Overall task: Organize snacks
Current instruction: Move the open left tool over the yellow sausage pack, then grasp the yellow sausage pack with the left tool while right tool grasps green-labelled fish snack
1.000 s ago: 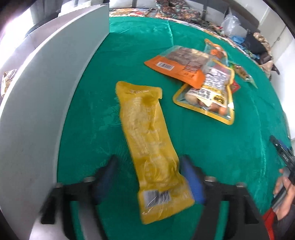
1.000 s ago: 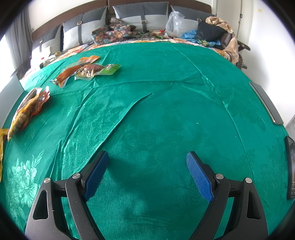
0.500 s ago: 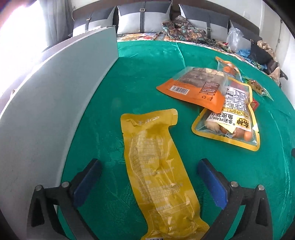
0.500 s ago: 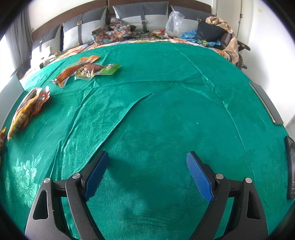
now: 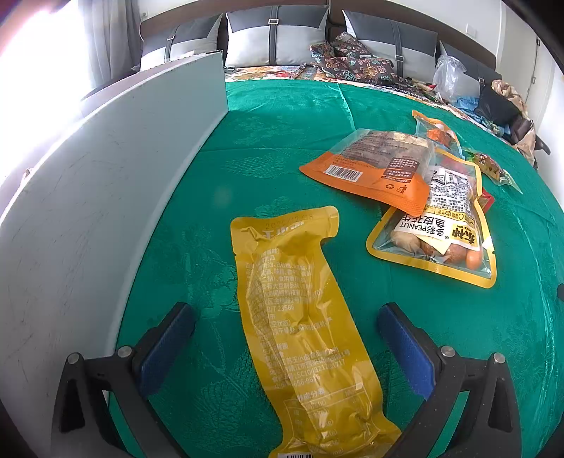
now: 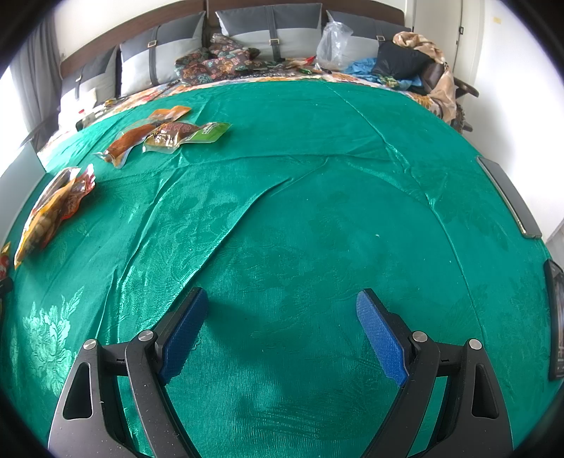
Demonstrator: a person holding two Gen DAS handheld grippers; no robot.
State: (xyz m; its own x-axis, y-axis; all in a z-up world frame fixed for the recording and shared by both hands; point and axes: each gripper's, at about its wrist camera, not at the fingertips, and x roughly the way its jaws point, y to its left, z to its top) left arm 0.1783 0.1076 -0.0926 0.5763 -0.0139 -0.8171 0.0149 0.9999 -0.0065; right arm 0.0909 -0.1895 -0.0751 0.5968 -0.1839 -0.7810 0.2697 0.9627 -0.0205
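Observation:
A long yellow snack packet (image 5: 299, 317) lies flat on the green cloth (image 5: 282, 116), running between the fingers of my left gripper (image 5: 285, 310), which is open and apart from it on both sides. Further right lie an orange pouch (image 5: 370, 169) and a yellow-rimmed peanut pouch (image 5: 440, 229), overlapping. In the right wrist view my right gripper (image 6: 282, 303) stands open over bare green cloth (image 6: 317, 211). The same peanut pouch (image 6: 46, 215) shows at the far left, and several more packets (image 6: 169, 134) lie at the back left.
A tall white board (image 5: 88, 211) stands along the left of the cloth, close to my left gripper's left finger. Grey cushions (image 6: 268, 31), a clear plastic bag (image 6: 333, 42) and heaped clothes (image 6: 416, 60) line the back. Dark flat objects (image 6: 507, 197) lie at the right edge.
My left gripper's jaws have widened away from the yellow packet, which now lies free on the cloth, and the view has tilted up. The right gripper has not moved.

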